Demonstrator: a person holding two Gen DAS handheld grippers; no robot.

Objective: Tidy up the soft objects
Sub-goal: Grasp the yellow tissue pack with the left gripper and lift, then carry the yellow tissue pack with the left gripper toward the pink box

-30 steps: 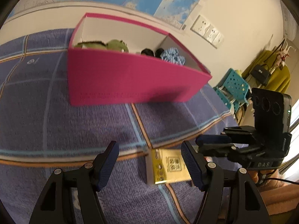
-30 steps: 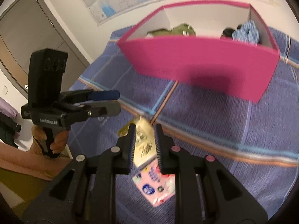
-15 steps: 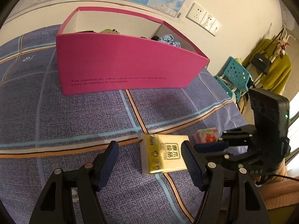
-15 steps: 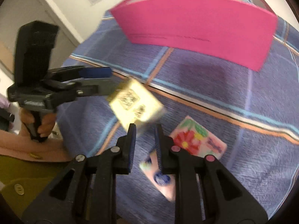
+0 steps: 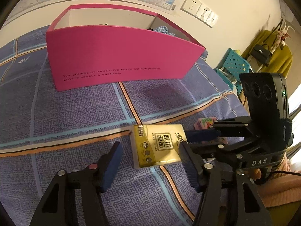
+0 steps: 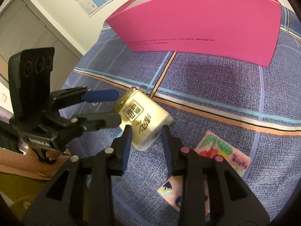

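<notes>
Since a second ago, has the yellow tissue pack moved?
Yes. The yellow tissue pack has come up off the blanket toward the pink box, now between the right gripper pads, which have just opened.

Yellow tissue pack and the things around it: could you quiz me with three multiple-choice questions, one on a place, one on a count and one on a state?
1. Where does the pink box stand?
A. on the checked bedspread, beyond the yellow tissue pack
B. on the floor
C. on a chair

2. How many pink patterned packs lie on the bedspread in the right wrist view?
A. none
B. two
C. five

3. What holds the yellow tissue pack?
A. nothing, it lies flat
B. a bare hand
C. the right hand-held gripper

Answers:
1. A: the box rests on the cover behind the pack.
2. B: two lie beside the gripper.
3. C: its pads flank the raised pack, though its jaws have just been opening. The left hand-held gripper, jaws just closing, leaves a gap.
</notes>
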